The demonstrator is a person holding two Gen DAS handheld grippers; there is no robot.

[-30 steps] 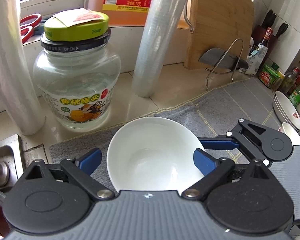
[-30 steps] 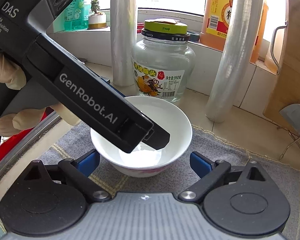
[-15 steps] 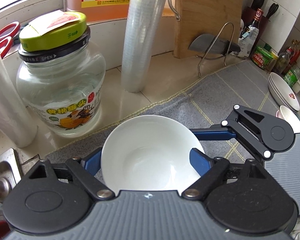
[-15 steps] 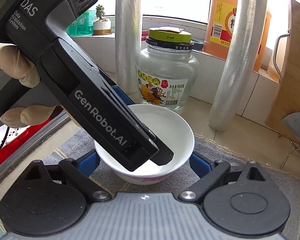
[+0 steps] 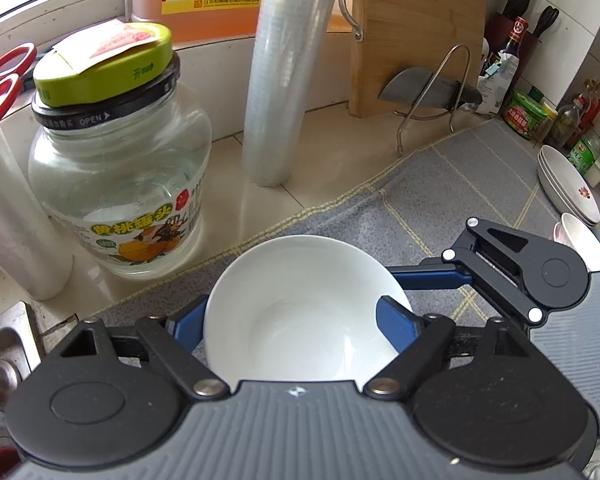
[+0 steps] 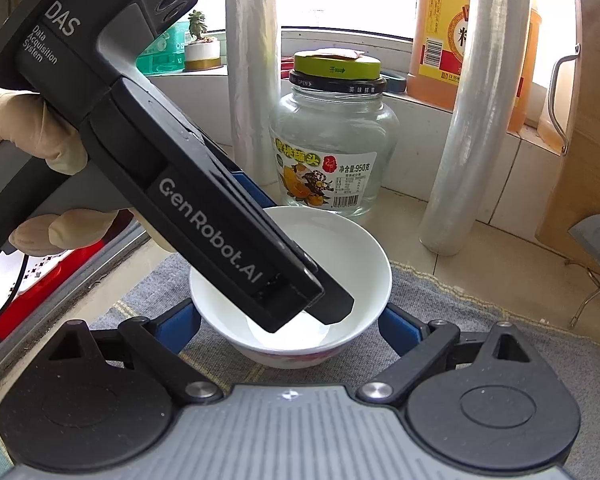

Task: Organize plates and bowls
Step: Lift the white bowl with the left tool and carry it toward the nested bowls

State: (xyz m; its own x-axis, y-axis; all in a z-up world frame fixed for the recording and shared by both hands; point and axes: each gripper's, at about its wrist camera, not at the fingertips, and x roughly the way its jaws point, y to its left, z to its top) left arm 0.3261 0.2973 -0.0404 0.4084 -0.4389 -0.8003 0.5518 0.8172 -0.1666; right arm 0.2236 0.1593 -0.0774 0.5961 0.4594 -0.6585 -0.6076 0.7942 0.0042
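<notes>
Jaws of the left gripper (image 5: 296,320) are spread around the white bowl (image 5: 300,312); right gripper (image 6: 290,320) jaws likewise straddle it. Bowl sits on the grey mat (image 5: 440,184), right of the glass jar (image 5: 116,172). Risk: uneven closure on the glazed rim tips the bowl.

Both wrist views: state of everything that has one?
white bowl, upright, empty, on the grey mat
left hand-held gripper, open, fingers either side of the white bowl
right hand-held gripper, open, also straddling the white bowl
glass jar, upright, lid on
plates, stacked at the grey mat's far end
cling-film roll, standing upright
</notes>
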